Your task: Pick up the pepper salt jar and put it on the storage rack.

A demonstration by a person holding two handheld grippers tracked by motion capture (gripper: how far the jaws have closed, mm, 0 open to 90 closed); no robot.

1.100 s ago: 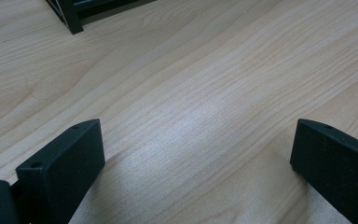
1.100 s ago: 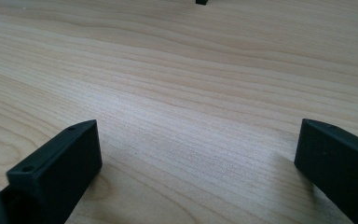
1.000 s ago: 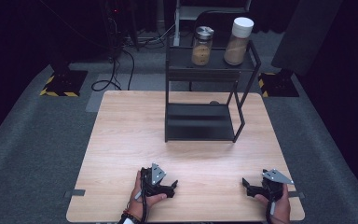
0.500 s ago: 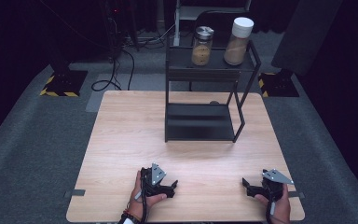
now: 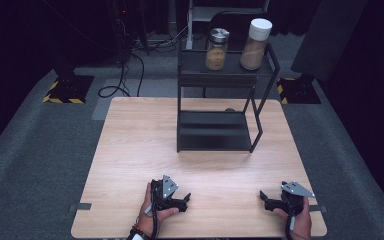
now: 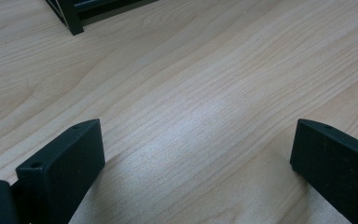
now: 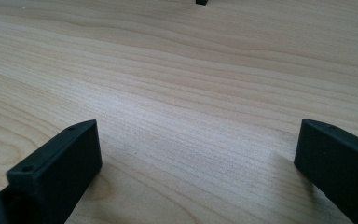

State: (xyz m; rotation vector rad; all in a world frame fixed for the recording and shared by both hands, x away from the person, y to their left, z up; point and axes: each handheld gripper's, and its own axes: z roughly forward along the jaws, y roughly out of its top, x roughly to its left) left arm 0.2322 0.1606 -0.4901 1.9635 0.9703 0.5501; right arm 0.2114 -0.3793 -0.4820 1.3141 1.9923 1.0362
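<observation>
Both tongs, left tongs (image 5: pixel 184 199) and right tongs (image 5: pixel 265 196), rest spread wide and empty near the tabletop (image 5: pixel 140 150) front edge. Nearest work is the black rack (image 5: pixel 215 132) by the far edge, carrying two jars of tan contents: a metal-lidded jar (image 5: pixel 216 49) and a white-lidded jar (image 5: pixel 256 44). I'd keep the tongs wide and approach level, gripping below the lid.

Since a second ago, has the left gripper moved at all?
No. The left gripper sits at the same spot near the table's front edge, equally far from the black rack.
</observation>
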